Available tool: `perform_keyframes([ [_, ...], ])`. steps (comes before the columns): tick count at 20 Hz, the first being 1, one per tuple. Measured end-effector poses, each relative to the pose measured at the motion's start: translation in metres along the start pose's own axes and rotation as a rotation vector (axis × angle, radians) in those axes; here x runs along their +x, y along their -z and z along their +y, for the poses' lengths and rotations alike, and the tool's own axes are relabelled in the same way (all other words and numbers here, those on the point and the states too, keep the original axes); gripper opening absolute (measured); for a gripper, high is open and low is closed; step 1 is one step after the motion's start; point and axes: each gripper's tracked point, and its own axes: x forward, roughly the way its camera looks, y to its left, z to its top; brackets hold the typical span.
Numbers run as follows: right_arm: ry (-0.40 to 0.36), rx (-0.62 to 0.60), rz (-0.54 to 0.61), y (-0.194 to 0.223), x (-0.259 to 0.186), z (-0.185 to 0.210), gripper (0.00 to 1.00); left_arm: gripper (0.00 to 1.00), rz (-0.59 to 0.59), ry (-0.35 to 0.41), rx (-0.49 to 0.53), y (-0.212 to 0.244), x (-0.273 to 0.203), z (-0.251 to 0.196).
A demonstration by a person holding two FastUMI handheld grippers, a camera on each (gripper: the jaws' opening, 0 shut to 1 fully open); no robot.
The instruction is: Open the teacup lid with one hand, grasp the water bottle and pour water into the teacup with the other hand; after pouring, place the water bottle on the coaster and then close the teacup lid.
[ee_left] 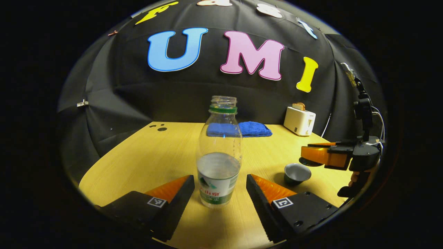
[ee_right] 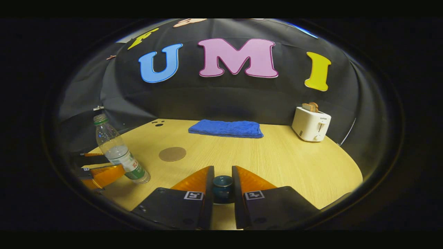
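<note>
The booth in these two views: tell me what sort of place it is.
Probably a staged demo booth, not a real kitchen: black cloth wall behind a bare wooden table, with household props laid out, such as a toaster and a folded blue towel.

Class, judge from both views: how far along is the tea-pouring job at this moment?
Done: the teacup stands uncovered, its lid pinched in the right tool. In hand: the left tool has its open fingers flanking the uncapped water bottle, which stands on the table, not yet gripped. Left: grasp, pour, set the bottle on the coaster, close the lid.
</note>
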Motion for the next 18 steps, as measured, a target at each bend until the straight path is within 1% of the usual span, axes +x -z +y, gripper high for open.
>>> perform_keyframes([
  [5,0.012,0.001,0.005,0.004,-0.003,-0.007,0.28,0.96,-0.03,-0.02,0.001,-0.013,0.032,0.004],
  [11,0.024,0.0,0.007,0.007,-0.003,-0.014,0.28,0.95,-0.03,-0.036,0.014,-0.008,0.058,0.008],
  [13,0.025,0.0,0.014,0.011,-0.003,-0.017,0.28,0.93,-0.033,-0.036,0.016,-0.007,0.062,0.009],
  [14,0.026,0.002,0.016,0.012,-0.003,-0.019,0.34,0.86,-0.038,-0.039,0.021,-0.007,0.064,0.009],
  [15,0.03,0.003,0.017,0.013,-0.004,-0.021,0.34,0.8,-0.036,-0.034,0.028,-0.007,0.064,0.008],
  [16,0.033,0.006,0.018,0.012,-0.004,-0.023,0.28,0.82,-0.037,-0.031,0.04,-0.007,0.063,0.007],
  [18,0.037,0.014,0.017,0.012,-0.004,-0.027,0.28,0.8,-0.046,-0.025,0.091,-0.011,0.061,0.004],
])
